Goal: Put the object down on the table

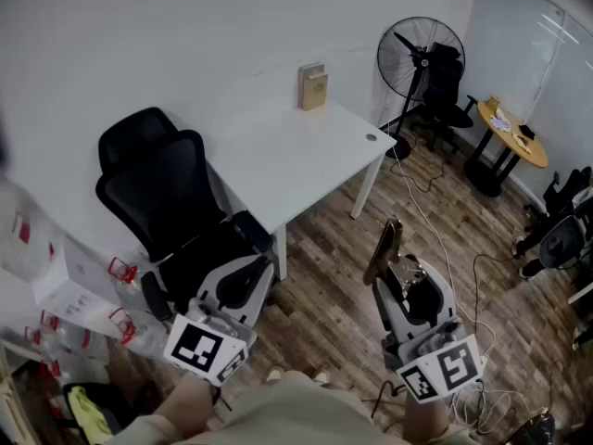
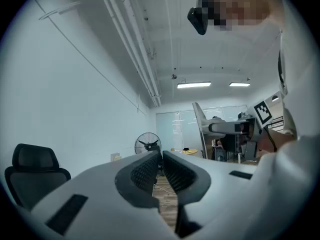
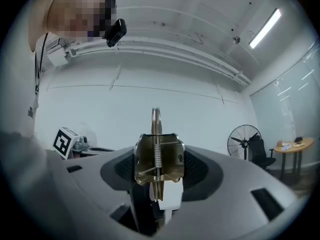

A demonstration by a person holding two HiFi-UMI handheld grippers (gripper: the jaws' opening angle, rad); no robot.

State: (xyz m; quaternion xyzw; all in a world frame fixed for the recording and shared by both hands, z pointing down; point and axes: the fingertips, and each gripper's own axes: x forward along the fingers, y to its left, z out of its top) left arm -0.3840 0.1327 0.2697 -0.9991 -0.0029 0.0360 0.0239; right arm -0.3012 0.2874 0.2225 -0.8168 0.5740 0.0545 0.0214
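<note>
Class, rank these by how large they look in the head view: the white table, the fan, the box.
Largest to smallest:
1. white table
2. fan
3. box
The fan stands farther off, so its real size is unsure.

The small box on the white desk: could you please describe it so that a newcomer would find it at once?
Start at the white desk against the wall, between the black office chair and the black fan. At its far edge, close to the wall, stands the box. It is tan, upright and the only thing standing on the desk.
</note>
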